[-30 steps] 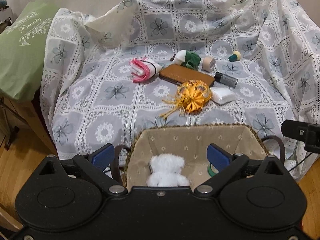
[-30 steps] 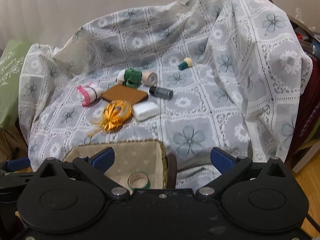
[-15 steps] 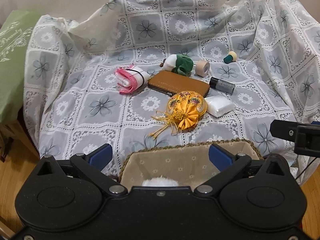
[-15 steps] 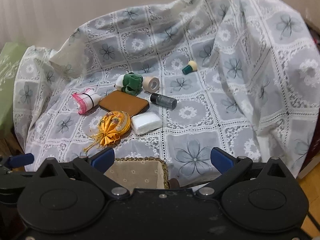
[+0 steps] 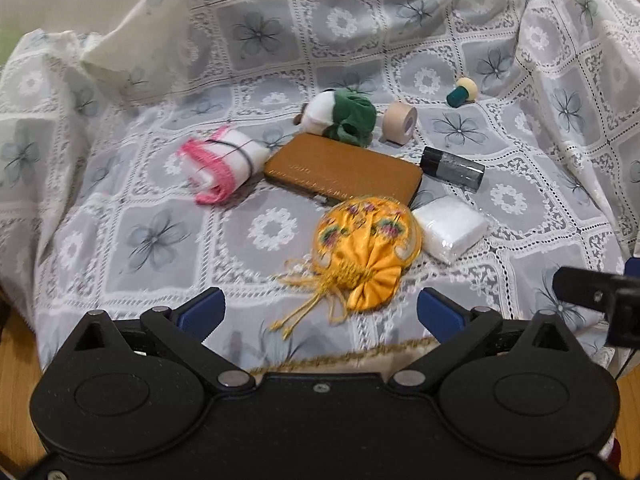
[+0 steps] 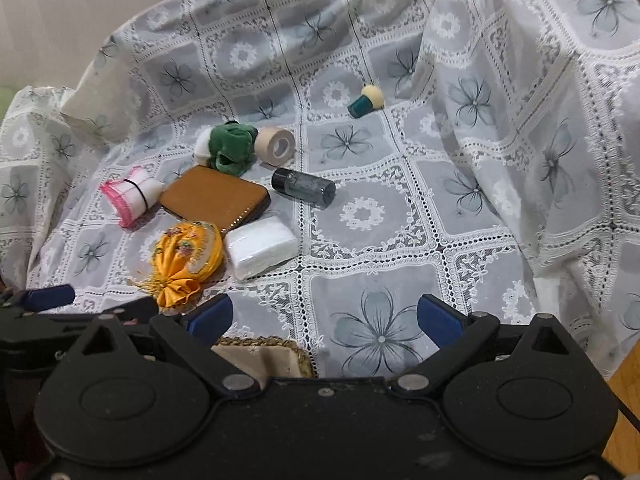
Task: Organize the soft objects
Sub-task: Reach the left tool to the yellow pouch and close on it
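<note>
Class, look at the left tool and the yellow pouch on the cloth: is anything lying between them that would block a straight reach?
Nothing visible does. The left tool is open, and the yellow pouch lies just beyond it on bare cloth. The brown case and white packet sit behind and beside the pouch.

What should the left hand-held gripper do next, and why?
Probably ease the left hand-held gripper forward and down over the yellow pouch. Its jaws stand open and empty, and the pouch is the soft thing lying nearest, straight ahead between them on the lace cloth. The basket rim sits just below, so it looks a short carry once gripped.
</note>
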`<state>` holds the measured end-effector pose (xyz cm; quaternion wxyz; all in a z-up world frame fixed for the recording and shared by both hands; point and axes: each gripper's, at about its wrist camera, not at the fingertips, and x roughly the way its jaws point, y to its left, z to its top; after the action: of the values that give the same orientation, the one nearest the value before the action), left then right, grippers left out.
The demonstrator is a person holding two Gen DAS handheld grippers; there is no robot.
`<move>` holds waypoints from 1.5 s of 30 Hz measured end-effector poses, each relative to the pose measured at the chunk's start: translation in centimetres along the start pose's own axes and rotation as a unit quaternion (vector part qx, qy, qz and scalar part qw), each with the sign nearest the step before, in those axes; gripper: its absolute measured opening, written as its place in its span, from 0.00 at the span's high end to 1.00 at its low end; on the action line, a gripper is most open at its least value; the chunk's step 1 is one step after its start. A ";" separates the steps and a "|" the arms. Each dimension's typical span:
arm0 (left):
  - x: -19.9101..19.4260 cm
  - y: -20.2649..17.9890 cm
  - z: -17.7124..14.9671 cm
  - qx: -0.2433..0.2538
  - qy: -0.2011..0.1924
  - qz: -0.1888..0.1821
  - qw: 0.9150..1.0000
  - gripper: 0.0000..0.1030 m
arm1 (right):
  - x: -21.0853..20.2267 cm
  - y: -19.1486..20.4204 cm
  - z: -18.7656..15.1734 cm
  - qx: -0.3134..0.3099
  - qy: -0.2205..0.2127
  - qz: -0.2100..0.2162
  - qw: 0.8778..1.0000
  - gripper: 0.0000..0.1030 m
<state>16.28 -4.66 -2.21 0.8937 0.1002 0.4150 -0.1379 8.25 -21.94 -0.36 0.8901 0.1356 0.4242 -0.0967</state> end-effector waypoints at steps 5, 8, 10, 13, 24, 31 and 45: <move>2.1 -0.6 1.2 0.010 0.008 -0.014 1.000 0.04 | 1.6 -0.2 0.2 0.000 0.019 0.001 1.000 0.11; 3.3 -0.6 1.7 0.001 0.018 -0.024 1.000 0.04 | 2.5 -0.1 0.2 -0.001 0.028 -0.003 1.000 0.12; 4.1 -0.5 1.9 -0.006 0.026 -0.029 0.999 0.04 | 3.0 -0.1 0.2 0.000 0.035 -0.002 0.999 0.13; 5.0 -0.5 2.1 -0.010 0.039 -0.036 0.999 0.04 | 3.4 -0.3 0.2 0.007 0.037 0.001 0.999 0.13; 7.4 -0.5 2.7 -0.028 0.064 -0.046 0.997 0.04 | 4.1 -1.4 0.1 0.020 0.039 0.010 0.999 0.13; 7.6 -0.1 2.6 -0.042 0.068 -0.052 0.995 0.08 | 4.1 -1.6 0.0 0.024 0.037 0.014 0.999 0.13; 5.5 3.7 2.5 -0.075 0.067 -0.037 0.994 0.31 | 4.9 0.8 0.9 -0.024 0.037 0.027 0.999 0.17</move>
<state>22.68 -2.78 -4.57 0.8632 0.0263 0.4867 -0.1317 12.25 -21.77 -3.53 0.8790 0.1291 0.4553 -0.0574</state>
